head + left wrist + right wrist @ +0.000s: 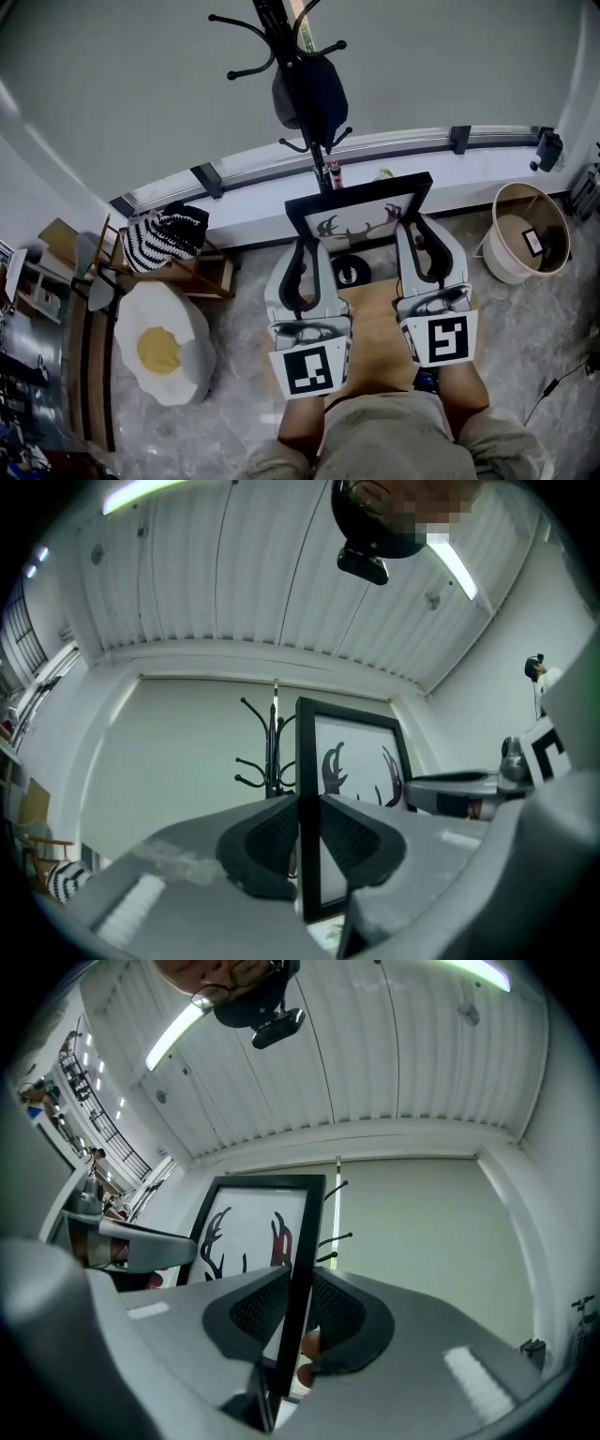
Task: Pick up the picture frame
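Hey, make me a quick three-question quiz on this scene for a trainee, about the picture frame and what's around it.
1. True or false: only one gripper holds the picture frame.
2. The print in the frame shows: A) antler shapes, B) a sailboat, C) flowers.
3. In the head view, what tall thing stands just behind the frame?
Key: 1 false, the left gripper and the right gripper each clamp a side edge. 2 A. 3 the coat rack.
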Demonstrator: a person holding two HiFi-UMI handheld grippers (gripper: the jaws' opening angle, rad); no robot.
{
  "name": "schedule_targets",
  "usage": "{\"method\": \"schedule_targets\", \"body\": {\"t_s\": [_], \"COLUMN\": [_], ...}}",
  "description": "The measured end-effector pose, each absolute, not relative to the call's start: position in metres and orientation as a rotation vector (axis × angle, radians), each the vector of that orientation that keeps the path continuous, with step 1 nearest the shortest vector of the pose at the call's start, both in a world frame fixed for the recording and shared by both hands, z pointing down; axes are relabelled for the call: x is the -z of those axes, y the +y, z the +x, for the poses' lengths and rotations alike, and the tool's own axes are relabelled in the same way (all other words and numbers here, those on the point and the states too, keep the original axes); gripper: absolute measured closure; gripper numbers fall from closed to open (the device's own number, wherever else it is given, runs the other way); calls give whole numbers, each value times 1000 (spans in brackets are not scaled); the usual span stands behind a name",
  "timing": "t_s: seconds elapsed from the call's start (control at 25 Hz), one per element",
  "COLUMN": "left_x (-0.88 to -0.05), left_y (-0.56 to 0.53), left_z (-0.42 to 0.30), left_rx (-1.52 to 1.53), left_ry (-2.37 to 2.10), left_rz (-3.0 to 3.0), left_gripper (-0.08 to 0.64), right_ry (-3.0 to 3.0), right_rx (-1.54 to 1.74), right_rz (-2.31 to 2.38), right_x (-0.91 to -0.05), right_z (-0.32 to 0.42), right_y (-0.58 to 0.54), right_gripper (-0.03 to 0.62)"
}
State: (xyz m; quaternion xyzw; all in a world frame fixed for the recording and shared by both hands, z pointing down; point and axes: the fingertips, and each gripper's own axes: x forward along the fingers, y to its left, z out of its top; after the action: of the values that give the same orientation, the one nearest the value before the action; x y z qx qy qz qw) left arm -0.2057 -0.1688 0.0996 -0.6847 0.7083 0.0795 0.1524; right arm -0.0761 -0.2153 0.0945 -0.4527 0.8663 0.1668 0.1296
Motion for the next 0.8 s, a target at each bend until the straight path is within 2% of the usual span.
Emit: {"method": "schedule_targets", "body": {"t_s": [0.8], "left_x": [-107], "left_y": [-172], "left_z": [-206], "left_rx": [-183], "left_ry": [2051], "left_rz": [-1962], "left_gripper": [480], "right_ry": [2552], "right_rx": [-451], "right_rz": [-1314], "right_x": [-101], "right_z": [-78], "right_y": [-221], "right_gripper": [517]}}
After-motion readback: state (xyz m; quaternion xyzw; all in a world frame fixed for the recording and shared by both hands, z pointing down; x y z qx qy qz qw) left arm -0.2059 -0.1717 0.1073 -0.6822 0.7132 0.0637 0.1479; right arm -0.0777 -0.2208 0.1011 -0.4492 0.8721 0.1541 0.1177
